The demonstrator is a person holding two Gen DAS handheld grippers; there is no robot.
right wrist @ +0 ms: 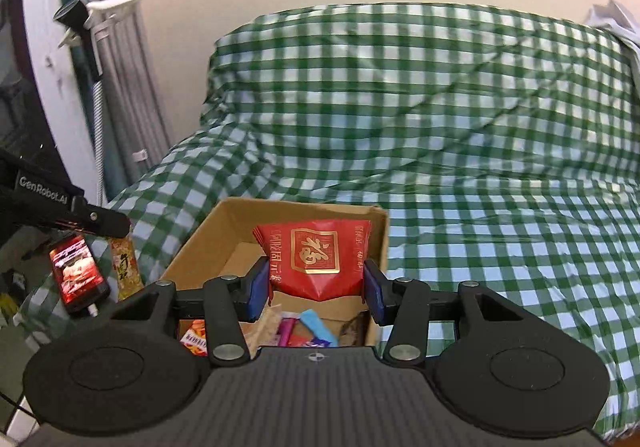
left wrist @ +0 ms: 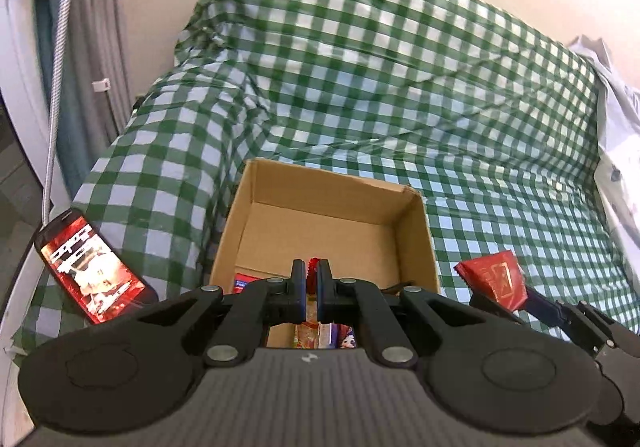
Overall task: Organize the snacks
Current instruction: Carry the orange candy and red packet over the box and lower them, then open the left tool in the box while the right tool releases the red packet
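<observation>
An open cardboard box (left wrist: 414,231) sits on the green checked bedcover, with several snack packets (right wrist: 296,329) in its near end. My left gripper (left wrist: 311,287) hangs over the box's near edge, shut on a thin red-edged snack packet (left wrist: 312,265) that also shows as a yellow strip in the right wrist view (right wrist: 126,267). My right gripper (right wrist: 316,289) is shut on a red pyramid-shaped packet with a gold emblem (right wrist: 316,255), held above the box. The same packet shows at the box's right in the left wrist view (left wrist: 494,279).
A phone with a lit red screen (left wrist: 94,267) lies on the bed's left edge, cabled, also in the right wrist view (right wrist: 78,273). Curtains and a white door frame stand at left. A lump under the checked cover (right wrist: 420,95) rises behind the box. White bedding (left wrist: 616,119) lies at right.
</observation>
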